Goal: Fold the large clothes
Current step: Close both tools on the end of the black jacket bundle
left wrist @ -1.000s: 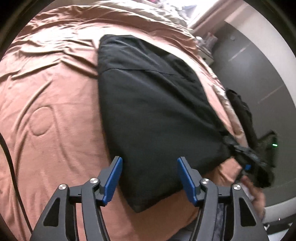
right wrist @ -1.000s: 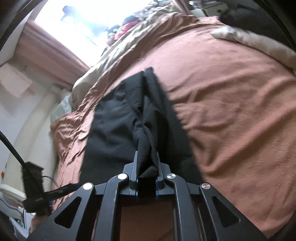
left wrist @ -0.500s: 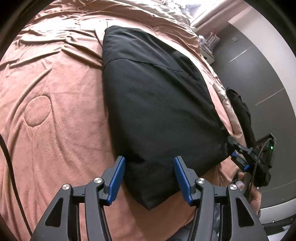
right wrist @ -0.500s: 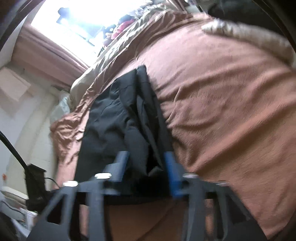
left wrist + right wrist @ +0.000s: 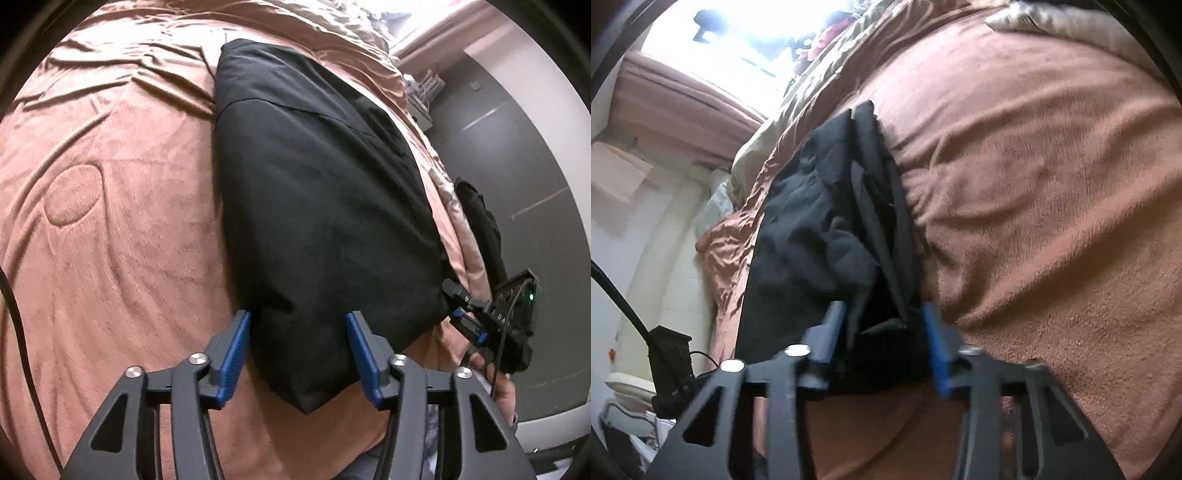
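Observation:
A black garment (image 5: 317, 192) lies folded into a long slab on the brown bedspread (image 5: 110, 206). My left gripper (image 5: 297, 334) straddles its near corner; the jaws are closing, with cloth between the blue pads (image 5: 236, 347) but not pinched. In the right wrist view the garment's layered edge (image 5: 827, 229) runs away from me. My right gripper (image 5: 882, 325) has its jaws closing around the bunched fabric at the near end, with a gap still showing. The right gripper (image 5: 465, 314) also shows at the garment's right corner in the left wrist view.
The bed's right edge drops to a dark grey floor (image 5: 517, 155). A person's hand (image 5: 502, 387) holds the right gripper's handle. A beige cover (image 5: 1027, 22) and a bright window (image 5: 713, 44) lie beyond the bedspread. A black cable (image 5: 14, 332) hangs at the left.
My right gripper was shut on the garment's fold, let it go with jaws wide, and now has them narrower around the fabric. My left gripper's jaws have narrowed a little over the corner.

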{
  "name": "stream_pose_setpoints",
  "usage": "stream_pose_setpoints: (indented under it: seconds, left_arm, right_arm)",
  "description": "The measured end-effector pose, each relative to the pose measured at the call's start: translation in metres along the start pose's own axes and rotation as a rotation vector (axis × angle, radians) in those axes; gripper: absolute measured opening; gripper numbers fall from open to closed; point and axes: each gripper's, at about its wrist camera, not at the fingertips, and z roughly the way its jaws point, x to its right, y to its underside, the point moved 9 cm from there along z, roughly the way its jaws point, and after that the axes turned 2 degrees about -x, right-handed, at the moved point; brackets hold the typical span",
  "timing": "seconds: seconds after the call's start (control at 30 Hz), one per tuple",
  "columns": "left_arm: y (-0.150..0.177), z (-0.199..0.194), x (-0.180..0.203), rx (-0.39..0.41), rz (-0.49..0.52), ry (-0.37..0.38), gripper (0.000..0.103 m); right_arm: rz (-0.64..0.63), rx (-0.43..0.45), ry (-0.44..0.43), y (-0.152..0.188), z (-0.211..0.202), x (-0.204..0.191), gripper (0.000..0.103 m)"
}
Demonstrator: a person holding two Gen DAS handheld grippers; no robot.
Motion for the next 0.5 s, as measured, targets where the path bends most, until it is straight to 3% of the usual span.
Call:
stream_pose_setpoints:
  seconds: [0.03,0.13,0.5]
  left_arm:
    - [0.0,0.0,0.0,0.003,-0.01,-0.001,0.034]
    - [-0.001,-0.004,0.005,0.02,0.005,-0.036,0.022]
    - [0.014,-0.052,0.0,0.046,0.02,-0.025,0.017]
  right_arm:
    - [-0.01,0.002,-0.005,0.001,-0.002,-0.005,0.016]
    - [-0.038,0.01,-0.006,0.005,-0.003,-0.016,0.012]
    - [-0.055,-0.039,-0.069,0.047,-0.01,-0.037,0.01]
